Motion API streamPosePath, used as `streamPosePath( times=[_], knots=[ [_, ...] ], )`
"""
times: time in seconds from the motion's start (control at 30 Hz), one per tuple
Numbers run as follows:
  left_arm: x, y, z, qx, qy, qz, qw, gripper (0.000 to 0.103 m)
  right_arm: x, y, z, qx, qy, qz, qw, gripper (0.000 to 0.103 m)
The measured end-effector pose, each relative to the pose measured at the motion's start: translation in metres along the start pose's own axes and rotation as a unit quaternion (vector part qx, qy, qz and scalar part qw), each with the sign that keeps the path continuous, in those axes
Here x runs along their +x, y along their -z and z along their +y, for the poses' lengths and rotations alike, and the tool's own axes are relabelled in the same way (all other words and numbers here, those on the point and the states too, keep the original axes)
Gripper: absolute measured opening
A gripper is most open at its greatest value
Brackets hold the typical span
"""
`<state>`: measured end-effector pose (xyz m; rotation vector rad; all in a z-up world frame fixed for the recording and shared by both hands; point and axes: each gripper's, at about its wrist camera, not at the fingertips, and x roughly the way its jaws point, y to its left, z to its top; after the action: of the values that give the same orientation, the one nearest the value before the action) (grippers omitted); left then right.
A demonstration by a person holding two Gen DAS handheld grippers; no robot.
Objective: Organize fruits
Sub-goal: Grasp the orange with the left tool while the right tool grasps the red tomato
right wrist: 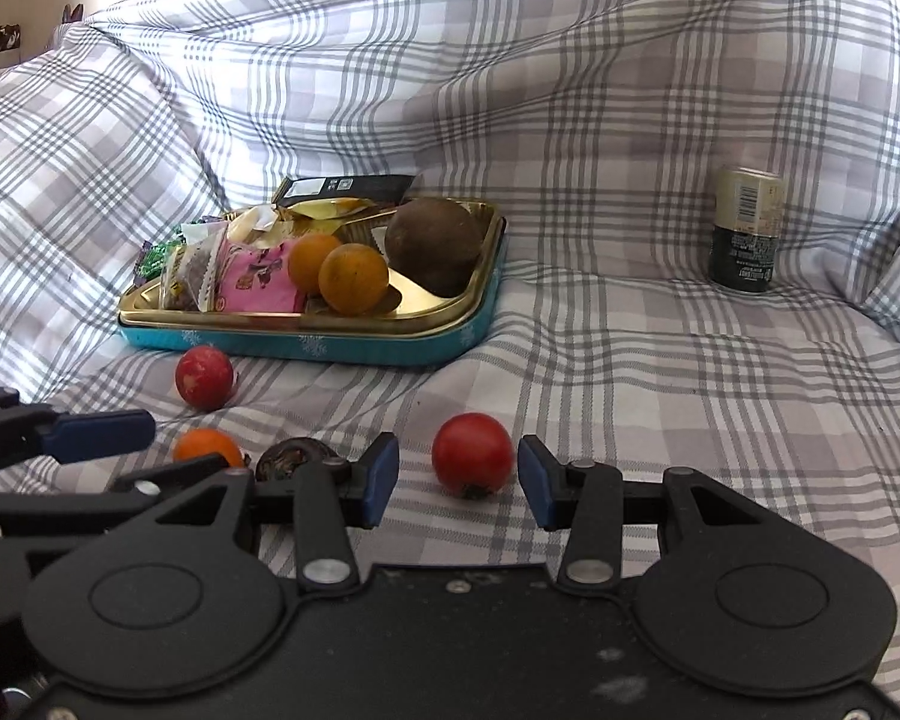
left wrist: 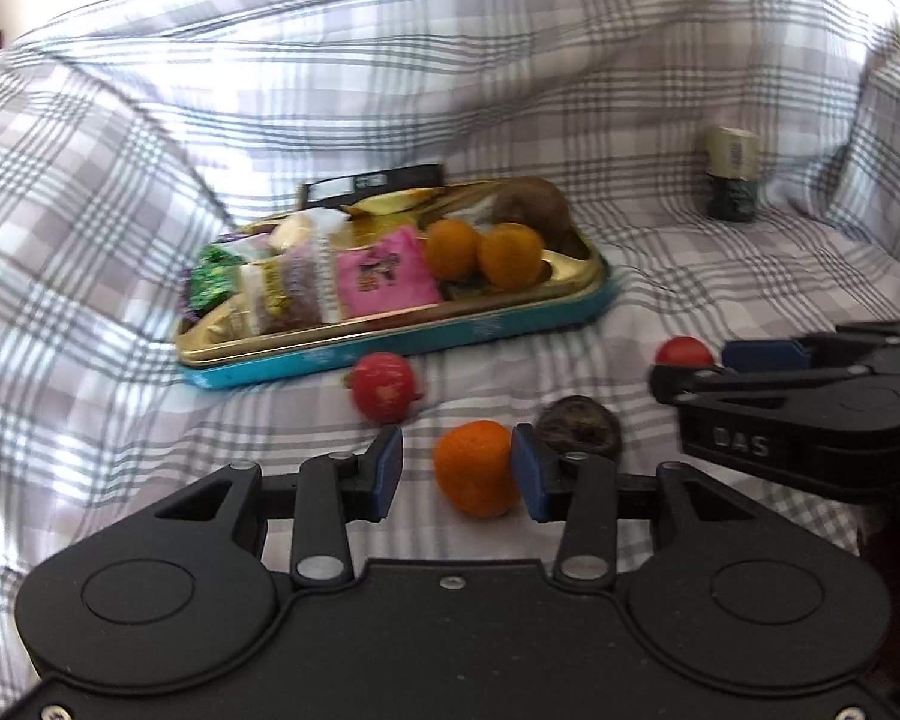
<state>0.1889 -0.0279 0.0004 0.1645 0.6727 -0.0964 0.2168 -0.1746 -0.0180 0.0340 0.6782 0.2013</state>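
Note:
A gold tray with a teal rim (left wrist: 390, 342) (right wrist: 306, 348) lies on the checked cloth and holds two orange fruits (left wrist: 510, 255) (right wrist: 354, 279), a brown round fruit (right wrist: 435, 246) and snack packets. My left gripper (left wrist: 457, 468) is open around a loose orange fruit (left wrist: 474, 468), whose right side touches the right pad. A red fruit (left wrist: 384, 387) (right wrist: 204, 376) and a dark round fruit (left wrist: 579, 426) (right wrist: 294, 457) lie close by. My right gripper (right wrist: 457, 477) is open around a red tomato-like fruit (right wrist: 473, 462) (left wrist: 684, 353), not touching it.
A can (left wrist: 731, 180) (right wrist: 747, 228) stands at the back right on the cloth. The checked cloth (right wrist: 690, 390) rises in folds behind and to the left of the tray. The two grippers are close side by side.

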Motion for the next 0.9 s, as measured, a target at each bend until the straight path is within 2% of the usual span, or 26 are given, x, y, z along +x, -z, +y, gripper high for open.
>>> streamPosePath(
  times=[0.3, 0.63, 0.67, 0.73, 0.9],
  knots=[
    [-0.005, 0.009, 0.031, -0.038, -0.038, 0.019, 0.9984, 0.051, 0.01, 0.002, -0.001, 0.005, 0.006, 0.017, 1.0, 0.046],
    [-0.009, 0.013, 0.026, -0.033, -0.015, 0.016, 0.9992, 0.051, 0.02, 0.001, -0.002, 0.02, 0.013, 0.027, 0.999, 0.046],
    [-0.008, 0.013, 0.025, -0.033, -0.011, 0.016, 0.9993, 0.051, 0.02, 0.001, -0.002, 0.019, 0.014, 0.026, 0.999, 0.045],
    [-0.009, 0.012, 0.022, -0.03, -0.007, 0.016, 0.9994, 0.051, 0.019, 0.001, -0.001, 0.017, 0.016, 0.026, 0.999, 0.035],
    [-0.009, 0.012, 0.018, -0.024, -0.002, 0.015, 0.9996, 0.051, 0.018, 0.001, -0.002, 0.015, 0.015, 0.026, 0.999, 0.034]
  ],
)
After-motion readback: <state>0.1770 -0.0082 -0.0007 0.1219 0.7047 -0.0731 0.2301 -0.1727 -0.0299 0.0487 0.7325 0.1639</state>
